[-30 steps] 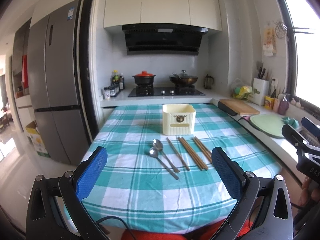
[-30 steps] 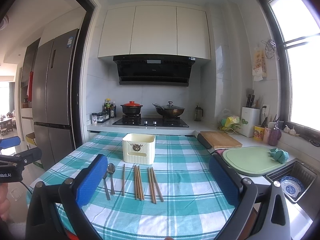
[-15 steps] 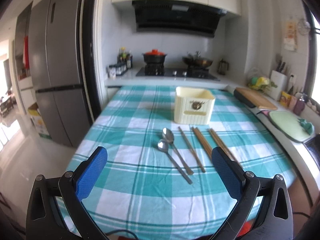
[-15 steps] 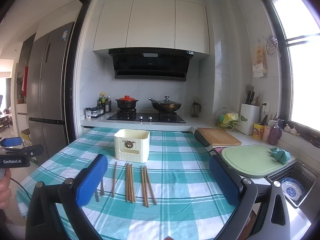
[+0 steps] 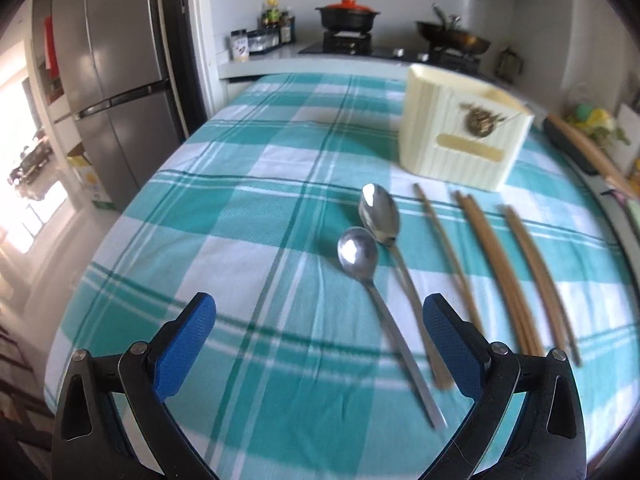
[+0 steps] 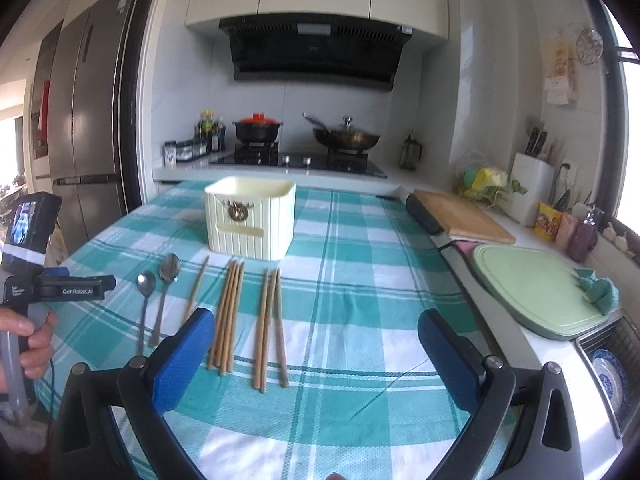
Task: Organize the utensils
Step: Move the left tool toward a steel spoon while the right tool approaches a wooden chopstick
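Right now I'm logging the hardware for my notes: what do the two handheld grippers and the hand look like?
Both the left gripper and the right gripper have black plastic frames with silver rivets and textured blue pads. The right wrist view shows the left unit's black body with white lettering, a taped screen and a bare hand.

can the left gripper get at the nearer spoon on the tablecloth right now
Probably yes. The left gripper is open and empty, and the nearer spoon lies flat just ahead of its fingers with nothing over it. The second spoon lies close beside it, so grabbing one alone needs care.
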Available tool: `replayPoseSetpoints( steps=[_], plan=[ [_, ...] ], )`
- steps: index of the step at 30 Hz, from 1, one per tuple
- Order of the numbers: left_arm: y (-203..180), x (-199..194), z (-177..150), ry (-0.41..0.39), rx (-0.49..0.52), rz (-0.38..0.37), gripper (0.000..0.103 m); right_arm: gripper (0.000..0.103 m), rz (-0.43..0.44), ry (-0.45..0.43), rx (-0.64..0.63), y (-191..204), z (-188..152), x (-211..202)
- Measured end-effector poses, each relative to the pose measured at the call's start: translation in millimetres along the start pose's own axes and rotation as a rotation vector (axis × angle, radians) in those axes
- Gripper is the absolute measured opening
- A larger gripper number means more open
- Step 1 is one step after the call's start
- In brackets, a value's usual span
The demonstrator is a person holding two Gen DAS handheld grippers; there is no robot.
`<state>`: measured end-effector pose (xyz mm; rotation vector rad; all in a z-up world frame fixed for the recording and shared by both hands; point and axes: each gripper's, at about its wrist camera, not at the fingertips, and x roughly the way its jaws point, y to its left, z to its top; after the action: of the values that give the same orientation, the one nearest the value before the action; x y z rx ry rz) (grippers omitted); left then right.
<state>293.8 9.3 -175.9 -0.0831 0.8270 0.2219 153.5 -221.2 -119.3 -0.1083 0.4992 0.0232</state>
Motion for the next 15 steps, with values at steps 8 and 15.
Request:
replayPoseSetpoints(
  steps=[8,15],
  plan=[
    [-9.5,49.7,0.8,0.093,0.004,0.056,0.103,0.081,0.11,0.222,-0.037,-11.5,-4.1,100.3],
    [-25.5,63.6,-7.0,0.124,0.083,0.09,0.103,0.045,0.261,0.408,-0.055,8.3,-6.3,177.6]
  ],
)
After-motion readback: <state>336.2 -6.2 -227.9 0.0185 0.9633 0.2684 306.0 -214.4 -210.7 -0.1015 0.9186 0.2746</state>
